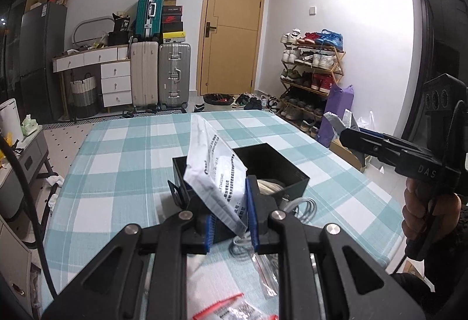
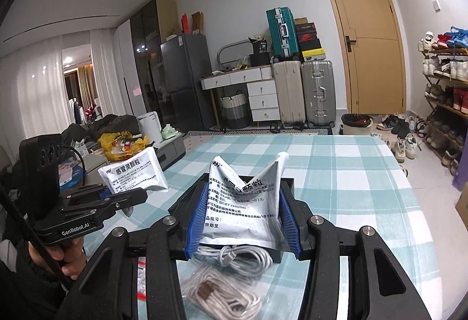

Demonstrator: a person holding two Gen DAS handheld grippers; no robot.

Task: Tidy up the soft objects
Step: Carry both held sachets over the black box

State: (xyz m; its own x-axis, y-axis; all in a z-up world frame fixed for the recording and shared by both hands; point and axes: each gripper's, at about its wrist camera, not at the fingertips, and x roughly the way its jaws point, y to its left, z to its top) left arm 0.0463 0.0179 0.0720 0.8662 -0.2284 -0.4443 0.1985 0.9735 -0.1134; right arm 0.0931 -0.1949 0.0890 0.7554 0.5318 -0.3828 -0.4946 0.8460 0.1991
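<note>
My left gripper (image 1: pixel 232 220) is shut on a silver medicine sachet (image 1: pixel 215 170) and holds it tilted above the near side of a black open box (image 1: pixel 292 182). In the right wrist view this gripper (image 2: pixel 117 197) and its sachet (image 2: pixel 133 176) are at the left. My right gripper (image 2: pixel 244 220) is shut on a second silver sachet (image 2: pixel 242 203), bent into a V, over the black box (image 2: pixel 288 184). In the left wrist view the right gripper (image 1: pixel 339 130) is at the far right, with a bit of sachet (image 1: pixel 336 119) at its tip.
The table has a teal checked cloth (image 1: pixel 131 150). Coiled white cables (image 2: pixel 234 258) and a clear bag of cable (image 2: pixel 222 293) lie near the front edge. A coiled cable (image 1: pixel 269 187) lies inside the box. Red-edged packets (image 1: pixel 222 308) lie in front.
</note>
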